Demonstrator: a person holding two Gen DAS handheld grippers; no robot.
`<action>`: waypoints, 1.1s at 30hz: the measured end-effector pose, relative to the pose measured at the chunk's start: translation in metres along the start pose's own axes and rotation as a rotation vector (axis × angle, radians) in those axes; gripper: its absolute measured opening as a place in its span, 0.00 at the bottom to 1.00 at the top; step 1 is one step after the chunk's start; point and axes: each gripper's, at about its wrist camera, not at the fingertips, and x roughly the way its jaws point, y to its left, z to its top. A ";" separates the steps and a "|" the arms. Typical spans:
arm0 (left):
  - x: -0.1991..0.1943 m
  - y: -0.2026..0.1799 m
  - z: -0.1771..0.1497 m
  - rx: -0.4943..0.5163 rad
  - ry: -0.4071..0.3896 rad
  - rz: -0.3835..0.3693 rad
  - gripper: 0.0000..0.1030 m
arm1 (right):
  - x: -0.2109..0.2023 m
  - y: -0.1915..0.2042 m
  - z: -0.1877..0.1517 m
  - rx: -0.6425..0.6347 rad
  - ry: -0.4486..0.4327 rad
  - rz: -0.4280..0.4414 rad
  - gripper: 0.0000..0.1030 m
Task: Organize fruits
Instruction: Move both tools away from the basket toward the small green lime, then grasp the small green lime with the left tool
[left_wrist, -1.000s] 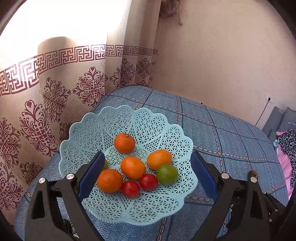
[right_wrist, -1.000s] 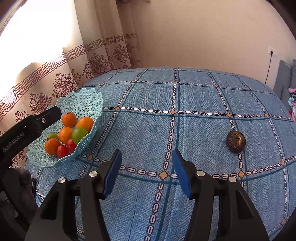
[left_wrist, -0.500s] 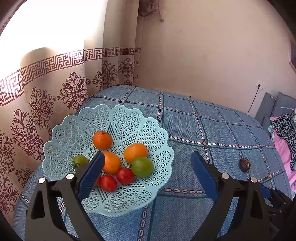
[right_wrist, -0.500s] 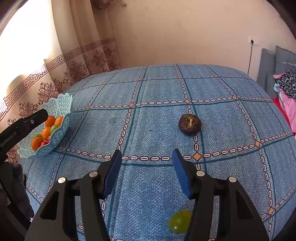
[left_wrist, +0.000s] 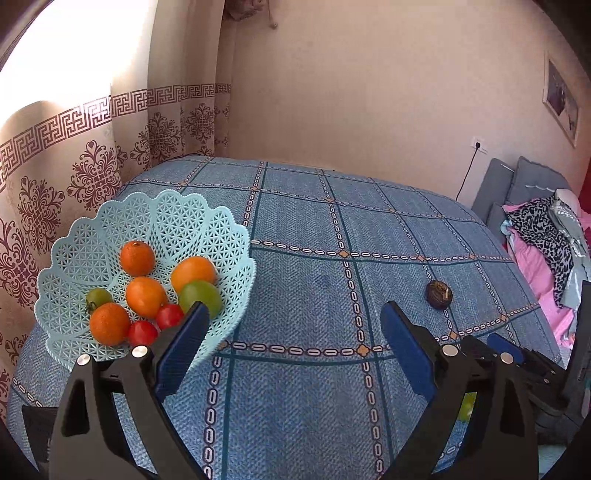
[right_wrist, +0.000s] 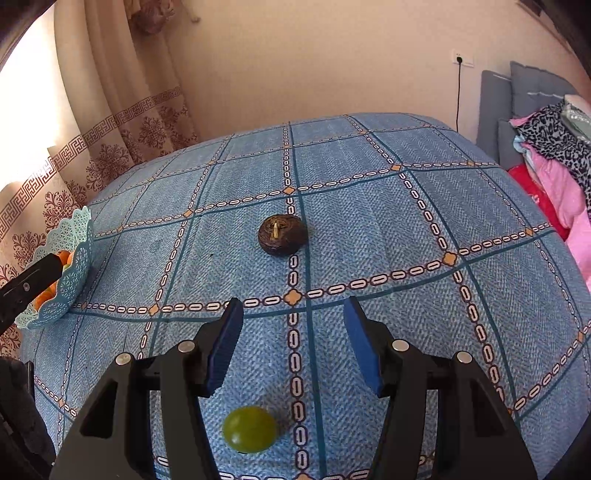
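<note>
A pale blue lattice basket (left_wrist: 207, 221) sits at the table's left edge, holding several oranges, two red tomatoes and two green fruits. My left gripper (left_wrist: 291, 325) hangs open just right of it, empty. A dark brown round fruit (right_wrist: 282, 234) lies mid-table, also seen from the left wrist view as the brown fruit (left_wrist: 438, 294). A green fruit (right_wrist: 249, 429) rests on the cloth close below my right gripper (right_wrist: 293, 317), which is open and empty. The basket (right_wrist: 79, 258) shows at the far left in the right wrist view, partly behind the other gripper.
The table wears a blue checked cloth (left_wrist: 332, 266). Patterned curtains (left_wrist: 92, 173) hang behind the basket. A pile of pink and leopard-print clothes (right_wrist: 554, 147) and grey cushions (left_wrist: 517, 184) lie past the table's right side. A wall socket with a cord (right_wrist: 461, 59) is at the back.
Both views have swung right. The basket slid toward the left of each frame, the brown fruit came nearer the centre, and the green fruit now shows fully under my right gripper.
</note>
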 end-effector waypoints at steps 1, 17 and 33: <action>0.000 -0.006 -0.003 0.013 0.008 -0.012 0.92 | 0.000 -0.004 0.000 0.007 0.001 -0.004 0.55; 0.011 -0.089 -0.048 0.183 0.148 -0.199 0.92 | 0.007 -0.049 0.004 0.067 0.001 -0.043 0.55; 0.014 -0.139 -0.077 0.326 0.194 -0.249 0.89 | 0.008 -0.072 0.005 0.104 -0.007 -0.031 0.55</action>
